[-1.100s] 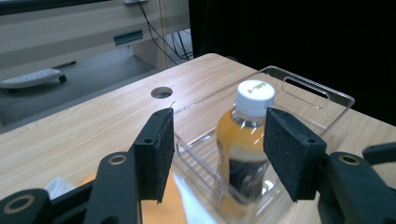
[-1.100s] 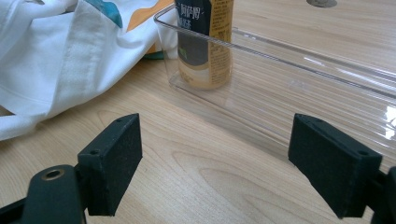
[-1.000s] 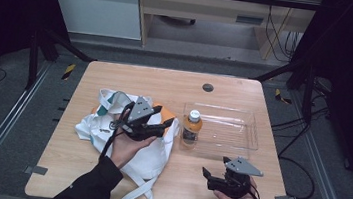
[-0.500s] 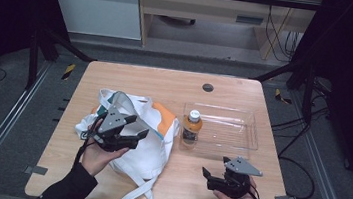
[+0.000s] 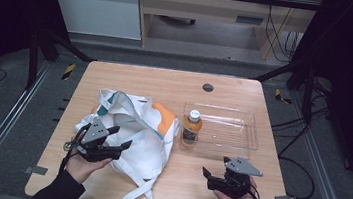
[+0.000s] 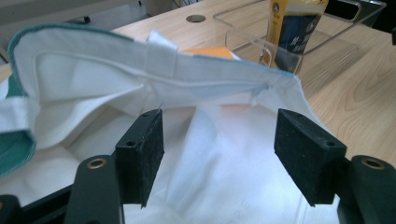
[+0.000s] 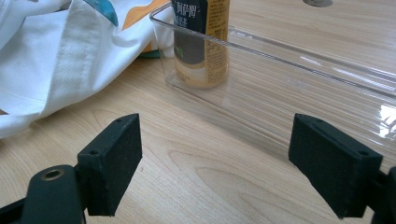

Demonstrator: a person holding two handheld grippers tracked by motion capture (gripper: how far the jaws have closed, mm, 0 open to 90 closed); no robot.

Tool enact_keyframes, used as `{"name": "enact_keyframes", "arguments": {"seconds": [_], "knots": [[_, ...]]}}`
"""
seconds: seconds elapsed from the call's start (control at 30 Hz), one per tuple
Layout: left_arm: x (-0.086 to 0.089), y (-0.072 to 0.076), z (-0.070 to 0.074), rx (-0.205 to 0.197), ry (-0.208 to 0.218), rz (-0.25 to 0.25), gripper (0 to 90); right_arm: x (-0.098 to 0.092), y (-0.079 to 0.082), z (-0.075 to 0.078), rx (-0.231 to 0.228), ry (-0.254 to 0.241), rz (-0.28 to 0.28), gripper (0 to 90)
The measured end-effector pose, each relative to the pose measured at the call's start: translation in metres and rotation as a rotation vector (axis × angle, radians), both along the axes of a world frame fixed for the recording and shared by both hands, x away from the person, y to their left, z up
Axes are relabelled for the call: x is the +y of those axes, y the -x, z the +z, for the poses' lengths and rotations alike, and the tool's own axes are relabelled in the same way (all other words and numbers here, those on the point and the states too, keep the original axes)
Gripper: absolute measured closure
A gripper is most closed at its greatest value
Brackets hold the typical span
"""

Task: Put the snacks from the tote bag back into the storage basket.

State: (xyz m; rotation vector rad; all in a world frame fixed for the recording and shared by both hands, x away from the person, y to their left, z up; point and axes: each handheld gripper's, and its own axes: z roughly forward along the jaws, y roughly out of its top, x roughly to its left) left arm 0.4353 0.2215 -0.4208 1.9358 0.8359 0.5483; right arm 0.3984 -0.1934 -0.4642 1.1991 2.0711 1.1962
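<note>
Your left gripper (image 5: 120, 141) sits over the near-left part of the white cloth tote bag (image 5: 145, 136); its jaws have just been opening and now stand wide, with only loose fabric beyond the pads and nothing pinched. The bag lies crumpled just left of the clear plastic tray (image 5: 248, 138), its mouth gaping toward you, soft cotton with teal trim, an orange patch and a long strap trailing toward the worktop's (image 5: 166, 85) near edge. The bottle (image 5: 192, 128), amber with a white cap and dark label, stands upright inside the tray's left end, so I judge the bagging not yet begun. Right of the tray's near edge, your right gripper (image 5: 208, 176) rests wide and empty on the wood-grain worktop.
</note>
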Motion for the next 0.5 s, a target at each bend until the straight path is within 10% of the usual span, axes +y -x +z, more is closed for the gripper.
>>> {"name": "enact_keyframes", "arguments": {"seconds": [0.5], "knots": [[0.028, 0.011, -0.025, 0.040, -0.013, 0.052, 26.5, 0.001, 0.001, 0.001, -0.001, 0.009, 0.004, 17.3]]}}
